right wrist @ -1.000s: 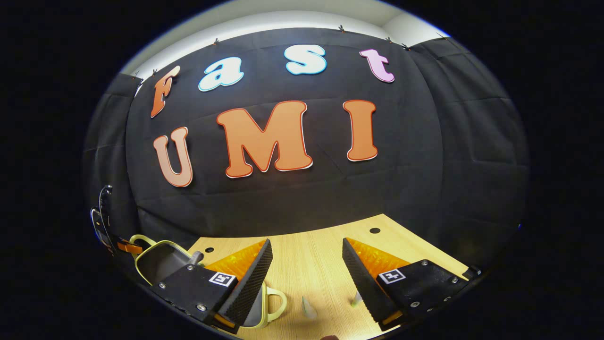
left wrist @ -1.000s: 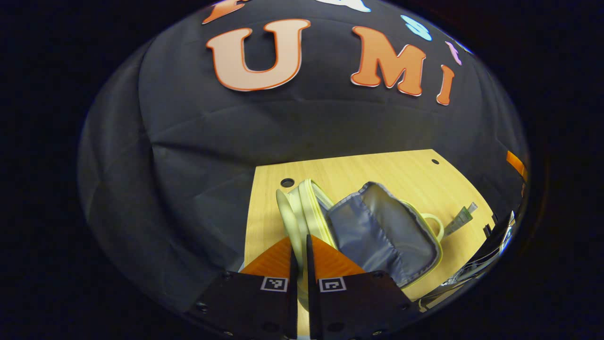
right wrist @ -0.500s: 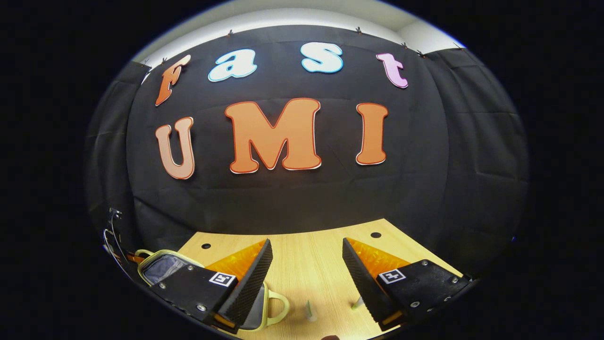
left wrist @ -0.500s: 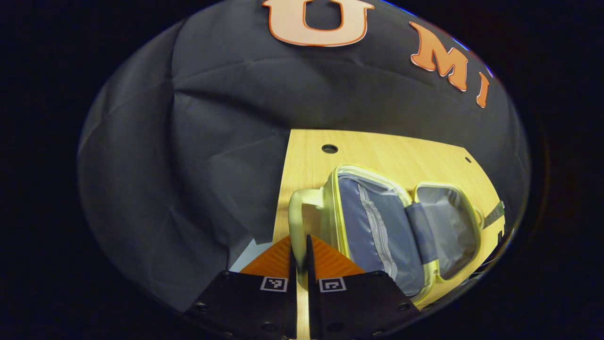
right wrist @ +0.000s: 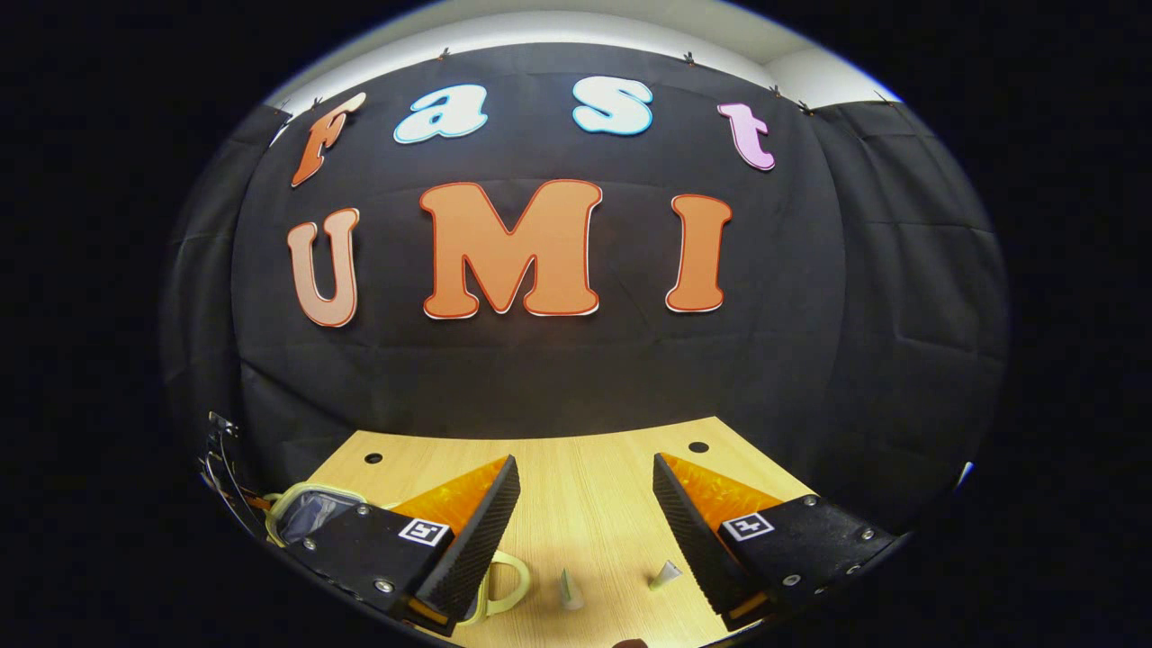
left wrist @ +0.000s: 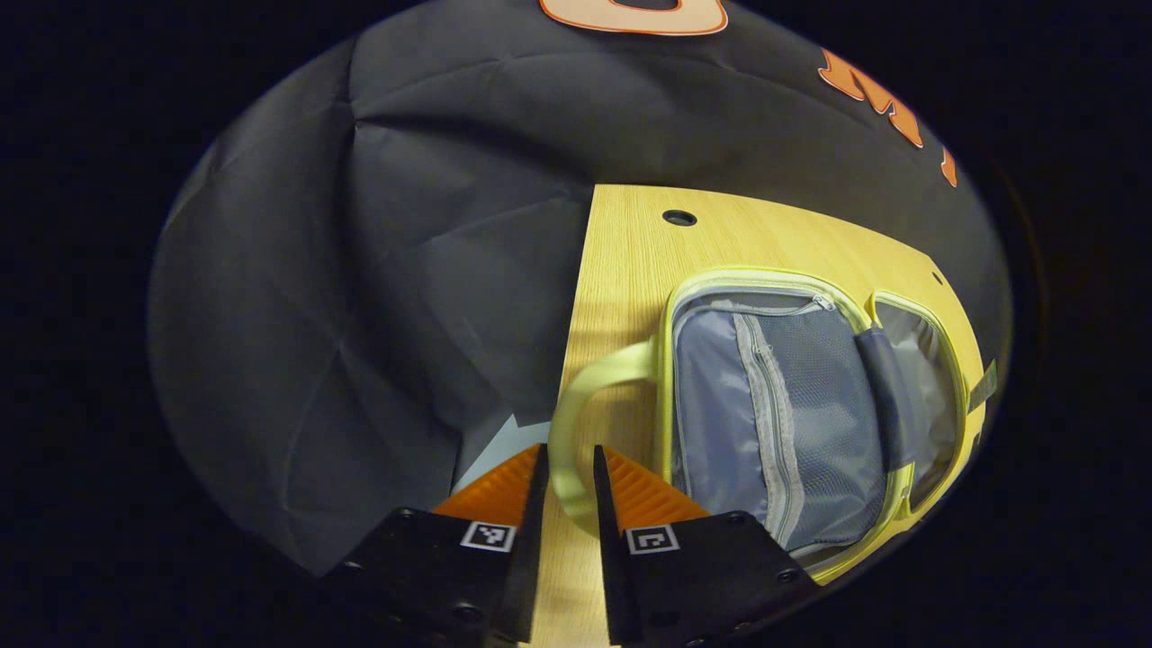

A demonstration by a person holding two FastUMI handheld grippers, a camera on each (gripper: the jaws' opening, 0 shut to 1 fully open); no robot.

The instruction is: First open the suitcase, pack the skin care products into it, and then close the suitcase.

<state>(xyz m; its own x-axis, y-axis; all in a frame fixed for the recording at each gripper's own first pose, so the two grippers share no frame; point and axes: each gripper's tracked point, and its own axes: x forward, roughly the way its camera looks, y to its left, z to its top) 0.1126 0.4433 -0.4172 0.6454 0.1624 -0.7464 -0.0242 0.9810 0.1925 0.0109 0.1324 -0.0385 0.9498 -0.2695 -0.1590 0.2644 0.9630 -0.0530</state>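
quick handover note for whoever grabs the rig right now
Left hand-held gripper: slightly parted around the suitcase handle; grip on it cannot be told.
Right hand-held gripper: open and empty above the table.
Suitcase: open flat on the table, grey lining up.
Two small skin care tubes lie ahead of the right gripper.
Done: opening. Left: pack the tubes, close the suitcase.

pale yellow suitcase [left wrist: 666, 378], grey lining, light wood table [left wrist: 630, 243]
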